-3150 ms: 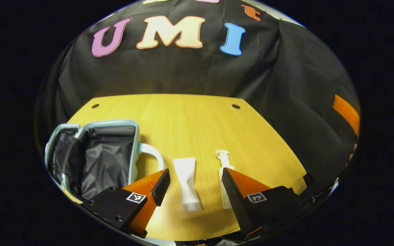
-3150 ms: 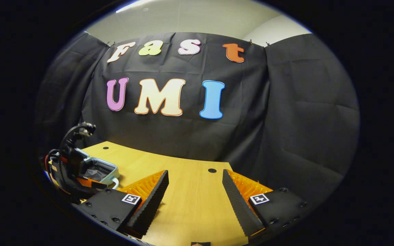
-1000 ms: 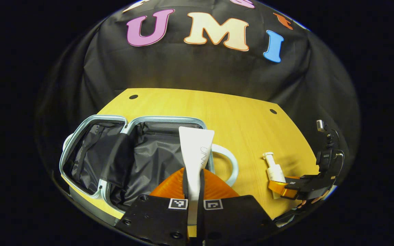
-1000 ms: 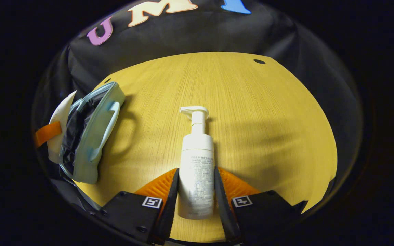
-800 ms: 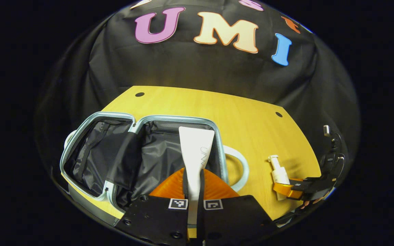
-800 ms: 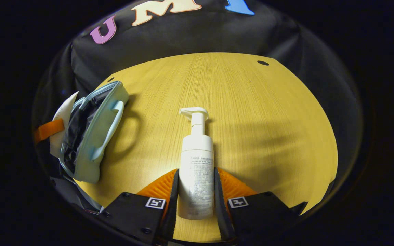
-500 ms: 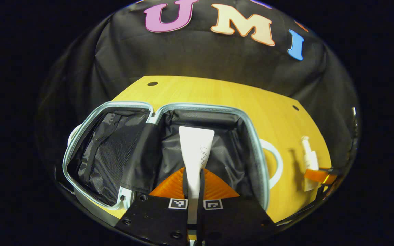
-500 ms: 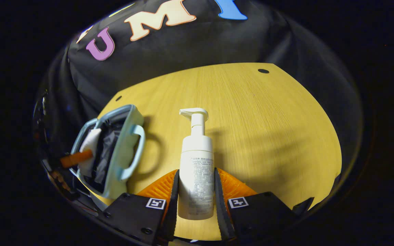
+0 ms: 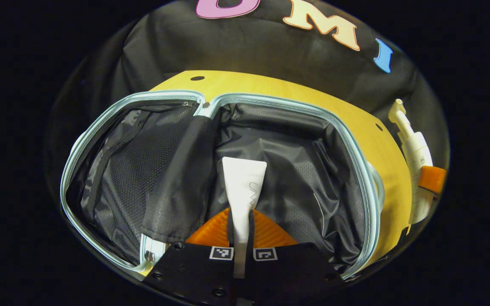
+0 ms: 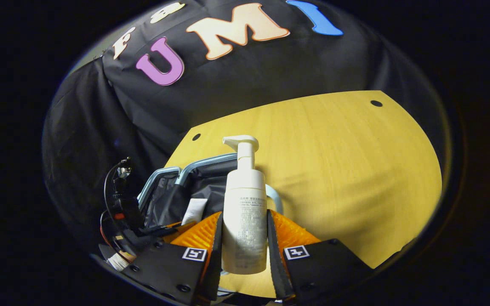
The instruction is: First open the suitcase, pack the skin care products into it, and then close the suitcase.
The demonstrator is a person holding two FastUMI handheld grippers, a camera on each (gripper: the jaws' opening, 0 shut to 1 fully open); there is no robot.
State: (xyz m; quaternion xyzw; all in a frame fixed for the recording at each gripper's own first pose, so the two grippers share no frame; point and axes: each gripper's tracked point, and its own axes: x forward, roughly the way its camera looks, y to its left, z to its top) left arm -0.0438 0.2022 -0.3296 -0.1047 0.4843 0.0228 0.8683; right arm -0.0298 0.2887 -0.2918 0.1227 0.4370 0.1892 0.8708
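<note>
**Both products gripped and carried to the open suitcase**

Left gripper view, nearest the lens: the left gripper (image 9: pixel 240 221) has its two orange fingers pressed together on the lower end of a flat white tube (image 9: pixel 243 187), whose broad crimped end points toward 12 o'clock. The tube hangs over the right-hand compartment of the open suitcase (image 9: pixel 357 148), a pale-blue-rimmed shell lined in dark grey fabric; a loose black divider flap (image 9: pixel 181 178) droops across the hinge line toward 9 o'clock. Holding the tube by its narrow end keeps the fingers clear of the lining, so a release here would probably drop it flat into the compartment.

Right gripper view, nearest the lens: the right gripper (image 10: pixel 241 238) is clamped on the lower body of a white pump bottle (image 10: pixel 244 212), both ribbed fingers bearing on its sides, the pump head pointing toward 12 o'clock. In the left gripper view the same bottle appears at 3 o'clock, outside the suitcase rim. Gripping the wide body rather than the slender neck gives the firmer hold. The bottle is judged to be queued for packing once the tube is released.

Farther off: the suitcase lies on a yellow wood-grain table (image 10: pixel 347 161) with small dark holes near its far edge. Black cloth walls the booth behind.
</note>
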